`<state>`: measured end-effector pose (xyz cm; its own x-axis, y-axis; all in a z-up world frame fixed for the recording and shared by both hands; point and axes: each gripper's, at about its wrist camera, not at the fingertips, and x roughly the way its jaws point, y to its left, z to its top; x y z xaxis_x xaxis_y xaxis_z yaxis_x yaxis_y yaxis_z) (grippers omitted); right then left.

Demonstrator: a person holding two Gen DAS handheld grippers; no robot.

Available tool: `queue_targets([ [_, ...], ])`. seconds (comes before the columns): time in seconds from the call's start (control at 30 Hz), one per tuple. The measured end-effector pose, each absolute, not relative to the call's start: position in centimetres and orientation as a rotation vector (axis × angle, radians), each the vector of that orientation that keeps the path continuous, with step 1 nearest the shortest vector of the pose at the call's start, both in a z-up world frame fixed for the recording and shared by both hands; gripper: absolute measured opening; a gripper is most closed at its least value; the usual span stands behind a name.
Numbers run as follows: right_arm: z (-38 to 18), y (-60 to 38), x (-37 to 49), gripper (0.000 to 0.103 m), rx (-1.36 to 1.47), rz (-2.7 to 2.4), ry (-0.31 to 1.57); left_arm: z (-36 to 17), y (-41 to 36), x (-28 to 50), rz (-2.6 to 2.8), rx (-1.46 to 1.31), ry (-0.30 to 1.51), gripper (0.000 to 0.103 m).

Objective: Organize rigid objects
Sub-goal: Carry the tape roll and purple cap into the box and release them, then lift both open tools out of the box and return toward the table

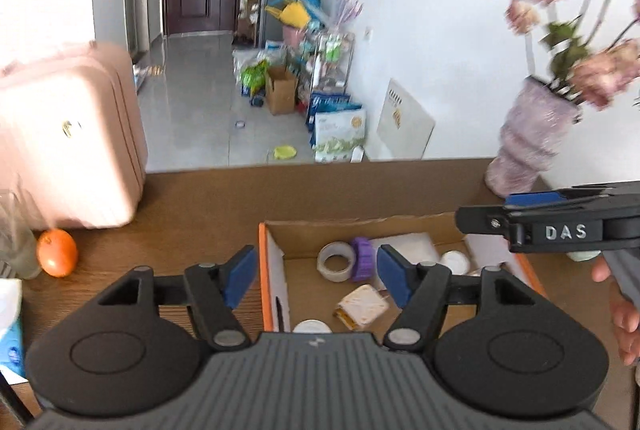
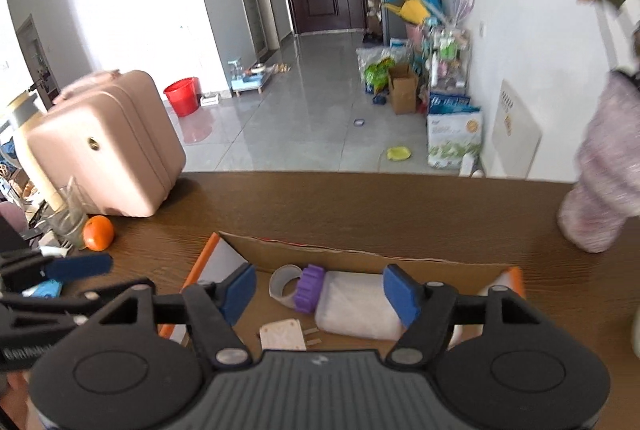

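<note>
An open cardboard box (image 1: 273, 270) (image 2: 320, 251) with orange edges sits on the brown wooden table. In it lie a white bottle (image 2: 356, 306) (image 1: 404, 245) with a purple cap (image 2: 308, 288) (image 1: 362, 258), a roll of tape (image 1: 336, 262) (image 2: 282, 284), a white square plug-like piece (image 1: 362, 306) (image 2: 280, 338) and white round lids (image 1: 454, 262). My left gripper (image 1: 316, 274) (image 2: 100, 276) hangs open over the box's left part, nothing between its blue pads. My right gripper (image 2: 320, 292) (image 1: 484, 210) hangs open above the bottle, its pads apart from it.
An orange (image 1: 57, 257) (image 2: 98, 232) and a glass (image 1: 16, 238) (image 2: 66, 214) stand left of the box, before a pink suitcase (image 1: 68, 134) (image 2: 104, 146). A vase (image 1: 528, 142) (image 2: 600, 190) of flowers stands at the back right. A hand (image 1: 624, 318) shows at the right edge.
</note>
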<state>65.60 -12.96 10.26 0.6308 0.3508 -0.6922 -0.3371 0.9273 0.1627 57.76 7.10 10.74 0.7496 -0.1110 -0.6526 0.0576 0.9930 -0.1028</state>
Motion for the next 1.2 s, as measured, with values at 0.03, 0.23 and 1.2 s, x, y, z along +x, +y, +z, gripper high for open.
queue_targets([
  [0.03,11.4,-13.5,64.5,0.072,0.011,0.388,0.782,12.0,6.9,56.8,-0.094,-0.077,0.702,0.069],
  [0.23,18.3,-16.9,56.6,0.081,-0.025,0.347,0.631,18.6,4.8,49.6,-0.054,-0.024,0.497,0.08],
  [1.2,17.5,-26.6,23.7,0.103,0.011,0.296,-0.061,16.0,0.0,19.3,-0.124,0.048,-0.033,0.103],
])
